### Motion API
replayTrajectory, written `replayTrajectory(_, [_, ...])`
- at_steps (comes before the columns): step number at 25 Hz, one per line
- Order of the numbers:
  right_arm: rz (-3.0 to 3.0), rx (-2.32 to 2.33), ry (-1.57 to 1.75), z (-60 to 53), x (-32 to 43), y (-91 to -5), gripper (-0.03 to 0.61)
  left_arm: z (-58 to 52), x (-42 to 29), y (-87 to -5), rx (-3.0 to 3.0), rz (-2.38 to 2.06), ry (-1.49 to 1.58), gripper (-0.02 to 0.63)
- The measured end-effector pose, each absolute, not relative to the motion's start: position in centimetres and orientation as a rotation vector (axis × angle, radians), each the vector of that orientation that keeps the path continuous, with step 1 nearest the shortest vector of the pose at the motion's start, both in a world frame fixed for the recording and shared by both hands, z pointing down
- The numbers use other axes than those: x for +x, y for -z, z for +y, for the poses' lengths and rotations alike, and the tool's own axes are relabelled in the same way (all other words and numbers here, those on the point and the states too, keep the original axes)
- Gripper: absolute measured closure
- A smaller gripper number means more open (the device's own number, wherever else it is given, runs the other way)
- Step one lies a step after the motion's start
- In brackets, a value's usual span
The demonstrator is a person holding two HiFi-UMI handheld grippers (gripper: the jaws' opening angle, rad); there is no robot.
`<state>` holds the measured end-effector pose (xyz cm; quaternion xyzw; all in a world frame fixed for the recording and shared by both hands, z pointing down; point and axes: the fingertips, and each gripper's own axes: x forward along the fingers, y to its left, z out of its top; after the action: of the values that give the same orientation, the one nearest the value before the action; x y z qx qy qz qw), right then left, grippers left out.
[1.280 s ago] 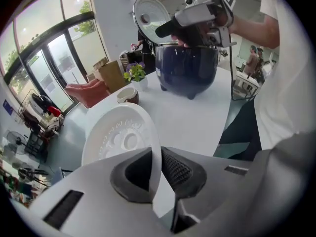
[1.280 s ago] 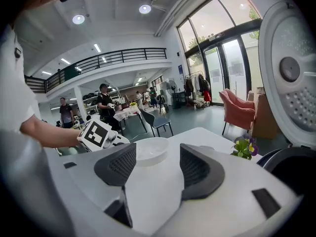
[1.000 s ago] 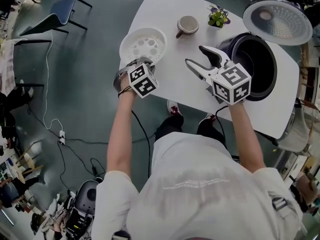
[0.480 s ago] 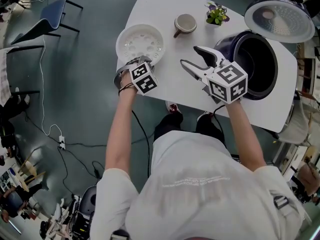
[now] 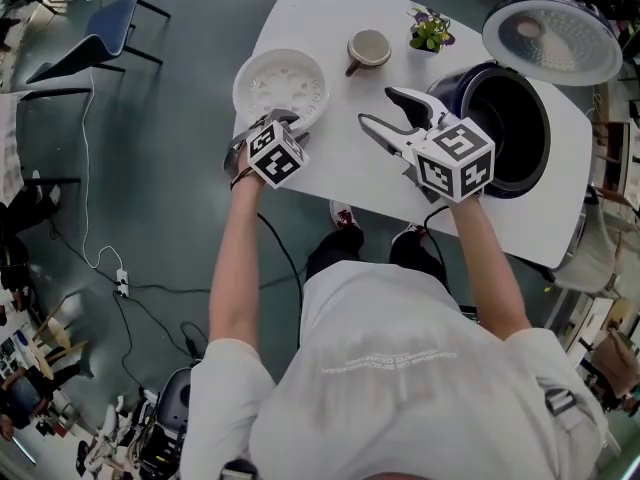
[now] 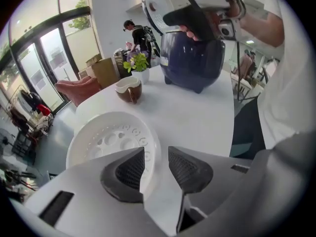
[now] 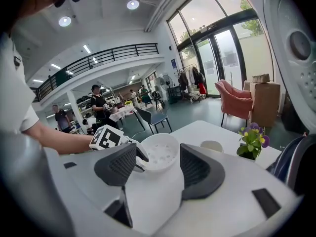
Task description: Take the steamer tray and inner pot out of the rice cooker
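From the head view, the rice cooker (image 5: 450,81) stands at one end of the white table (image 5: 330,183) with its lid (image 5: 553,38) swung up. The dark inner pot (image 5: 515,133) still sits in its well, and only this view looks down into it. The white steamer tray (image 5: 282,86) is already out. It lies flat on the table well apart from the rice cooker, at the opposite end, with the cup (image 5: 370,48) and a small potted plant (image 5: 430,30) between them and farther from the person.

The left gripper (image 5: 283,120) points steeply down at the tray's edge nearest the person, but the head view hides its jaws behind the marker cube. The left gripper view shows them. They have just been opening and stand partly apart, with the tray's rim running up between the pads (image 6: 185,169) and a gap on each side, so nothing is clamped. That view shows the rice cooker only as a dark blue outer wall across the table, not its inside.

The right gripper (image 5: 378,108) hovers over bare table just beside the rice cooker, on the side facing the tray. Its own view shows the jaws wide apart with nothing between them. Beyond them is the tray, with the left gripper's cube at its rim, and the lid shows at the edge of the frame.
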<state>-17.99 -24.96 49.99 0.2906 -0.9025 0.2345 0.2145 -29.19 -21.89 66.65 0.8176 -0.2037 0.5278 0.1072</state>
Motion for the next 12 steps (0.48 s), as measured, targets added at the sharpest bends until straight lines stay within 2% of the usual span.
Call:
replayTrajectory(4, [-2.531, 0.828, -0.623, -24.8, -16.6, -48.7, 0.288, -22.4, -28.4, -63.5, 2.433, -0.728, -1.326, 0.448])
replayTrajectory(12, [-2.583, 0.902, -0.524, -24.9, -13.0, -43.8, 0.288, -24.6, -27.6, -54.5, 2.507, -1.063, -1.064, 0.448])
